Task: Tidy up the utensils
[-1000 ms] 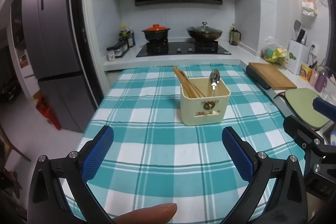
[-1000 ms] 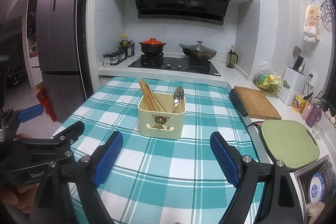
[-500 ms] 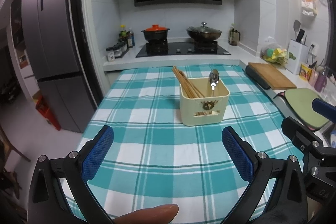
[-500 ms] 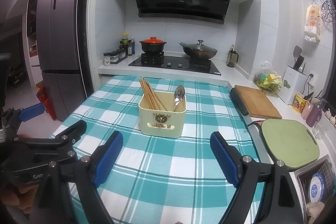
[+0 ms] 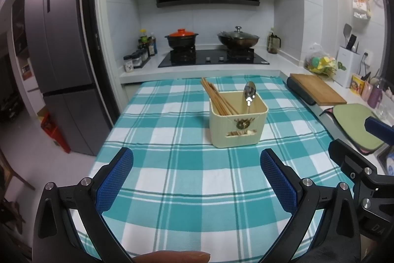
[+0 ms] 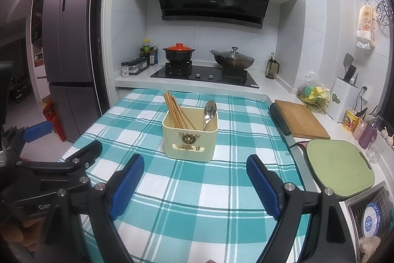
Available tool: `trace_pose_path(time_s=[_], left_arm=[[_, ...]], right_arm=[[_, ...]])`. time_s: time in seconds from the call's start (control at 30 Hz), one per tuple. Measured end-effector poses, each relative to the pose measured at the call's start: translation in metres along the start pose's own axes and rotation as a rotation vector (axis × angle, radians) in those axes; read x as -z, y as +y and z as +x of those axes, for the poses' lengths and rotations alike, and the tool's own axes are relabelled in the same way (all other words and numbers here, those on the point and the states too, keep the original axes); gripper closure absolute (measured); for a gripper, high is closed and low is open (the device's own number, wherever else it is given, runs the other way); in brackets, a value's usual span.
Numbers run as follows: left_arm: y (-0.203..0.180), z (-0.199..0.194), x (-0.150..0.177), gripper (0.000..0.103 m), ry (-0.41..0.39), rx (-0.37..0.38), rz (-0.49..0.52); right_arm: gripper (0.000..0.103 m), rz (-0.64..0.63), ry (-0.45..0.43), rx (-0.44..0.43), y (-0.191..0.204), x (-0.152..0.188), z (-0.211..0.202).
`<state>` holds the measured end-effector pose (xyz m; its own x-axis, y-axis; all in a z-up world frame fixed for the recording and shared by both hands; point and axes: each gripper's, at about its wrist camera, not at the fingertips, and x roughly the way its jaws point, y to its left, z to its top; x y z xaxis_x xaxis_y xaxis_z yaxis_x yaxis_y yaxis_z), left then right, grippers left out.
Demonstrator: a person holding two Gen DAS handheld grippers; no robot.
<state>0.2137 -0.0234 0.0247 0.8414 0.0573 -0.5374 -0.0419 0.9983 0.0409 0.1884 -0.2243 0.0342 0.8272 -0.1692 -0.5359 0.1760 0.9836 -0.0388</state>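
Nothing had changed since the earlier frames.
The left tool (image 5: 197,164) and right tool (image 6: 195,170) hung wide open, empty, near the cream plastic holder (image 6: 190,138) with wooden chopsticks (image 6: 176,112) and steel spoon (image 6: 209,111) mid-tabletop (image 5: 172,189).

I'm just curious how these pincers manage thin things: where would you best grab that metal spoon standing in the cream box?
Probably at the neck just below the bowl of the spoon, coming from above. It stands handle down in the cream utensil box, leaning on the right wall, so only the top part clears the rim. The chopsticks sit to its left, leaving a gap for a finger of the open right tool.
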Motion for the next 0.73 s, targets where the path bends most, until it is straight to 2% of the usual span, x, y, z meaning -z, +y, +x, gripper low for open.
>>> trace_pose_path(time_s=[0.63,0.73], left_arm=[[-0.0037,-0.0018,-0.0021,0.0,-0.003,0.019,-0.003],[-0.0016,-0.0014,-0.0021,0.0,-0.008,0.003,-0.013]], right_arm=[[0.016,0.005,0.008,0.016,-0.0025,-0.0003,0.0033],[0.016,0.008,0.012,0.021,-0.0033,0.0007,0.0053]])
